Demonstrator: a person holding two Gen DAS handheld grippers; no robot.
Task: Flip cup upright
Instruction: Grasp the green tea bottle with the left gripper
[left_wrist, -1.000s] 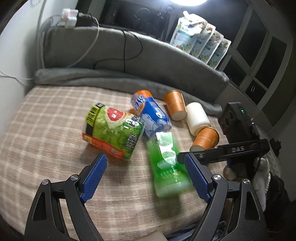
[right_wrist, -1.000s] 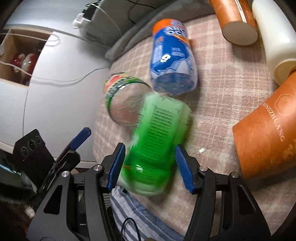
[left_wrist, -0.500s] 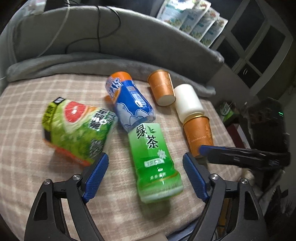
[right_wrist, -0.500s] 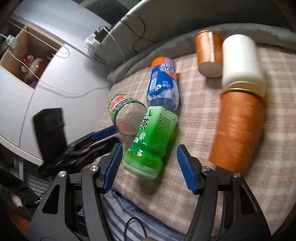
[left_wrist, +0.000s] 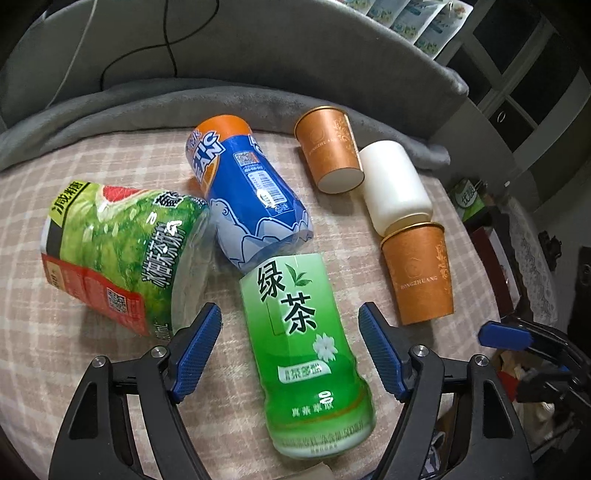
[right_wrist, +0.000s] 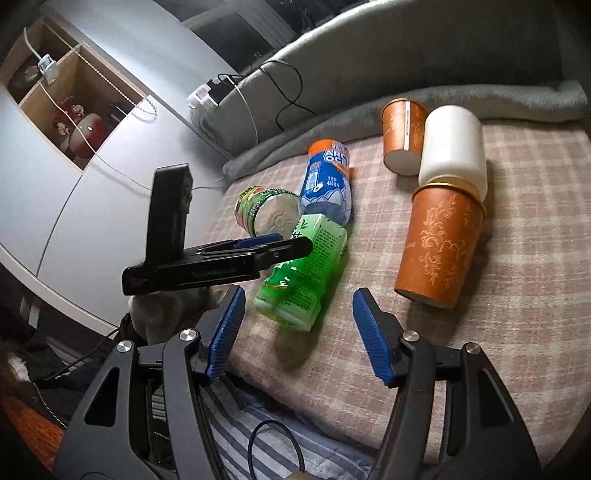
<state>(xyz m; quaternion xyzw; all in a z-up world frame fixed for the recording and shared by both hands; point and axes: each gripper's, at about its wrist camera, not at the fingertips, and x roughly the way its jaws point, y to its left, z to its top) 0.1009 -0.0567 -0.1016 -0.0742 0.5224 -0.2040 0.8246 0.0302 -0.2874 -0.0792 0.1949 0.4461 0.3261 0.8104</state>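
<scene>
Several cut-bottle cups lie on their sides on a plaid blanket (left_wrist: 110, 369): a green tea one (left_wrist: 303, 354) (right_wrist: 306, 266), a blue one (left_wrist: 251, 192) (right_wrist: 327, 184) and a green grapefruit one (left_wrist: 122, 251) (right_wrist: 266, 214). Two orange paper cups (left_wrist: 332, 147) (left_wrist: 421, 269) (right_wrist: 441, 240) and a white cup (left_wrist: 395, 184) (right_wrist: 454, 147) lie at the right. My left gripper (left_wrist: 290, 347) is open, its jaws on either side of the green tea cup. My right gripper (right_wrist: 297, 332) is open and empty, near the blanket's front edge.
A grey padded backrest (left_wrist: 295, 55) with cables runs behind the blanket. A folded grey blanket (right_wrist: 480, 99) lies along the back. Striped bedding (right_wrist: 258, 417) hangs below the front edge. A white cabinet (right_wrist: 92, 166) stands at the left.
My right gripper has let go of the green tea cup and pulled back toward the front edge. My left gripper has moved in over that cup. The cup now lies still.
</scene>
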